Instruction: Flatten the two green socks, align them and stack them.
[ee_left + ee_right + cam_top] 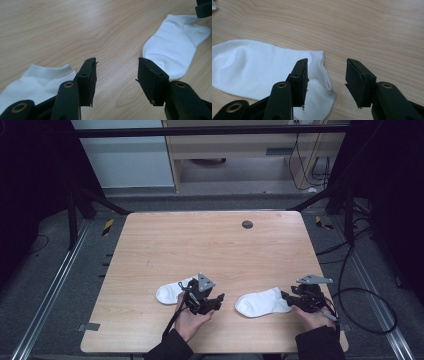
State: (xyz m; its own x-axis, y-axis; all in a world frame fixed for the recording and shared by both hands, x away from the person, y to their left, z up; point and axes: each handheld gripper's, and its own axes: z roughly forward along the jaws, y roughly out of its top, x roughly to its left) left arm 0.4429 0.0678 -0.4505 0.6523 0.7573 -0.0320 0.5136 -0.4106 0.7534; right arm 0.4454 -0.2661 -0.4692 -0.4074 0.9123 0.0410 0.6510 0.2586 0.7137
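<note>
Dark floor, rails and trailing cables ring the pale wooden counter (pixel 210 245), which has a small dark round disc (pixel 247 224) set near its far edge. Two white ankle socks lie flat on the near half, well apart from each other. My left hand-held gripper (pixel 212 302) sits in my left hand (pixel 192 320) just beside the left sock (pixel 170 291), with its grey three-cornered plate on top, and in the high view part of that sock is hidden behind it. From the left gripper view, its jaws stand wide apart with nothing between them but bare wood; the left sock's cuff (pixel 50 71) lies behind and beside the left-side jaw, while the right sock (pixel 175 47) lies farther off toward the upper right, where a dark piece of my other gripper (pixel 203 8) touches or overlaps its far end. My right hand-held gripper (pixel 287 297), in my right hand (pixel 312 317), is at the cuff end of the right sock (pixel 262 302). From the right gripper view, its jaws are likewise spread wide and grip nothing: one jaw hangs over the sock's cuff (pixel 322 72), the other over bare counter beside it, and the sock's body (pixel 254 67) stretches away to the left. I cannot tell whether that jaw touches the fabric.
</note>
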